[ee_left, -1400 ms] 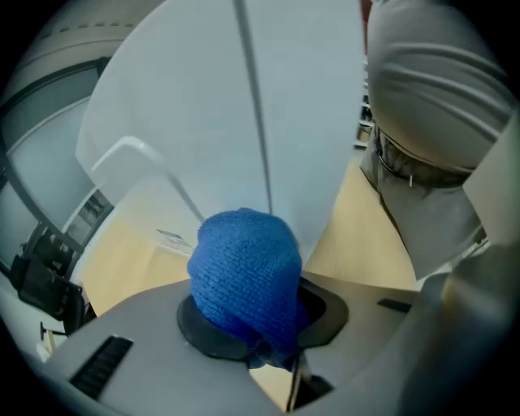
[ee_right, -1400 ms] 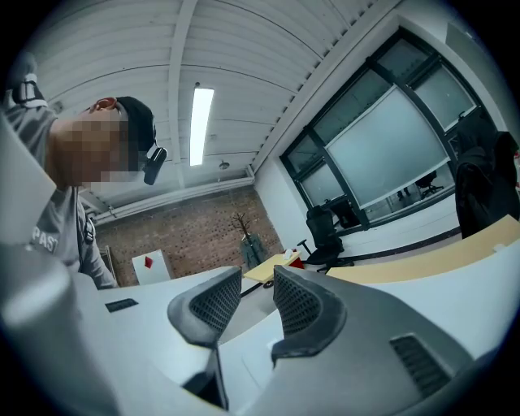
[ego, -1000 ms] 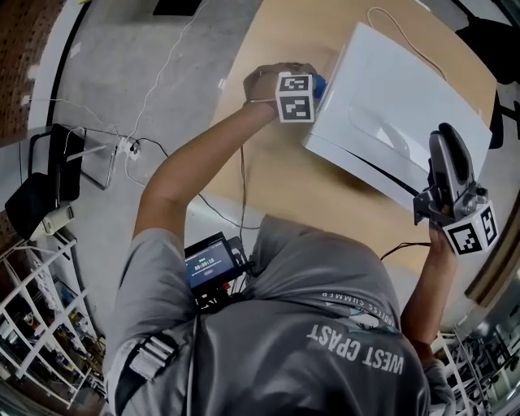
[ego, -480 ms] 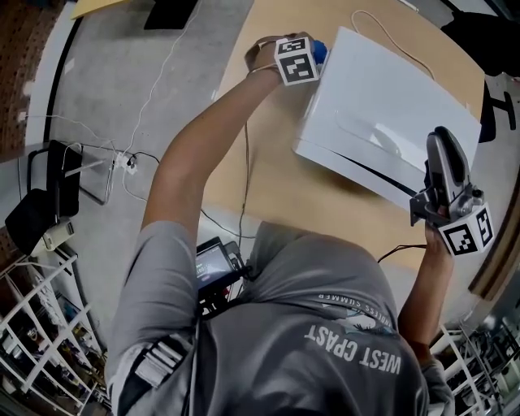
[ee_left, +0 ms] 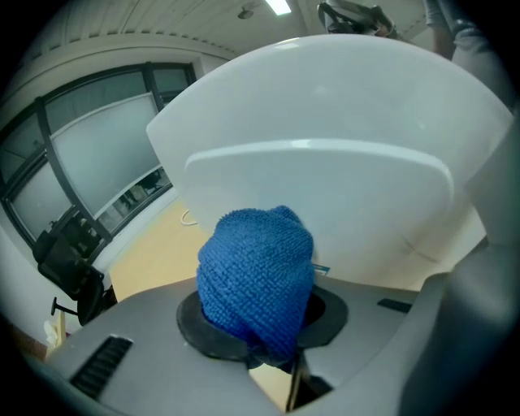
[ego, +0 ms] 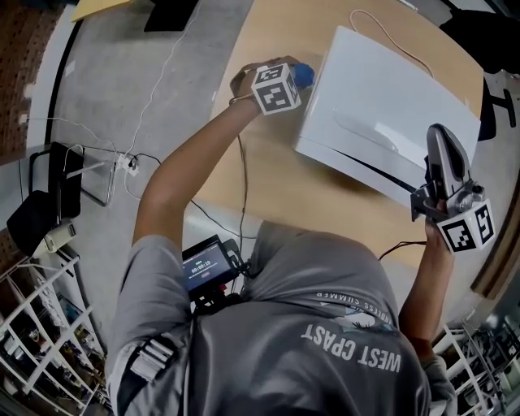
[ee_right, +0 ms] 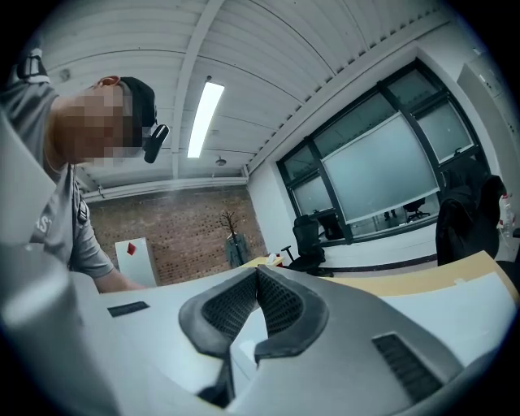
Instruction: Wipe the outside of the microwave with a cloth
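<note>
The white microwave [ego: 390, 97] stands on a wooden table [ego: 268, 171]. My left gripper [ego: 297, 80] is shut on a bunched blue cloth [ego: 304, 75] at the microwave's left side wall. In the left gripper view the blue cloth [ee_left: 256, 280] bulges out of the left gripper [ee_left: 264, 333], with the microwave's white wall [ee_left: 341, 162] close behind it. My right gripper [ego: 439, 138] hovers by the microwave's right front corner. The right gripper [ee_right: 255, 280] is shut, its ribbed pads meeting with nothing between them.
A thin white cable [ego: 382, 20] loops on the table behind the microwave. Cables and a power strip [ego: 126, 158] lie on the grey floor to the left, near a black chair [ego: 45, 187]. Wire racks [ego: 41, 341] stand at lower left.
The left gripper carried the cloth along the microwave's left side toward the back, then came back toward the front. The right gripper stayed by the right front corner.
</note>
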Demonstrator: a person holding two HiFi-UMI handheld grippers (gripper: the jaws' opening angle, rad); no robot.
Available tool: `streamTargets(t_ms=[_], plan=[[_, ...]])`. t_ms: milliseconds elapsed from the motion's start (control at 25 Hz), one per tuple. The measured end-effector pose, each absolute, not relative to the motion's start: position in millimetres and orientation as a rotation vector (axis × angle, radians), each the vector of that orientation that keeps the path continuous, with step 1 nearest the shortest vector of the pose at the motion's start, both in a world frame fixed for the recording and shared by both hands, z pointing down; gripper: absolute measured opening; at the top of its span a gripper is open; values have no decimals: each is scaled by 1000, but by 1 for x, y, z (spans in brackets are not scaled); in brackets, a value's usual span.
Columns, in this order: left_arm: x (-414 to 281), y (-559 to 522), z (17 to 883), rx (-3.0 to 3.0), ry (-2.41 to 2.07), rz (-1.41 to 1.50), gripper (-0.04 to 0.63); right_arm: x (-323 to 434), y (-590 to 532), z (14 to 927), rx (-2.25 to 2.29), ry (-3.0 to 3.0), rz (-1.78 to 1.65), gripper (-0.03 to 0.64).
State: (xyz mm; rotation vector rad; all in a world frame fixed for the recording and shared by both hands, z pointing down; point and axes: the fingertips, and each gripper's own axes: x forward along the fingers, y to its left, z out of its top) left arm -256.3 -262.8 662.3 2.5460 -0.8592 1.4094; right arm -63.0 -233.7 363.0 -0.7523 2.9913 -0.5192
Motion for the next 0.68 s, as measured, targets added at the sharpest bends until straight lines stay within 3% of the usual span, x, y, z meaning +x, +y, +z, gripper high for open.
streamTargets(t_ms=[680], plan=[[-267, -218, 680, 2515, -812, 1434, 95, -68, -236, 365, -721, 3001, -523, 21]])
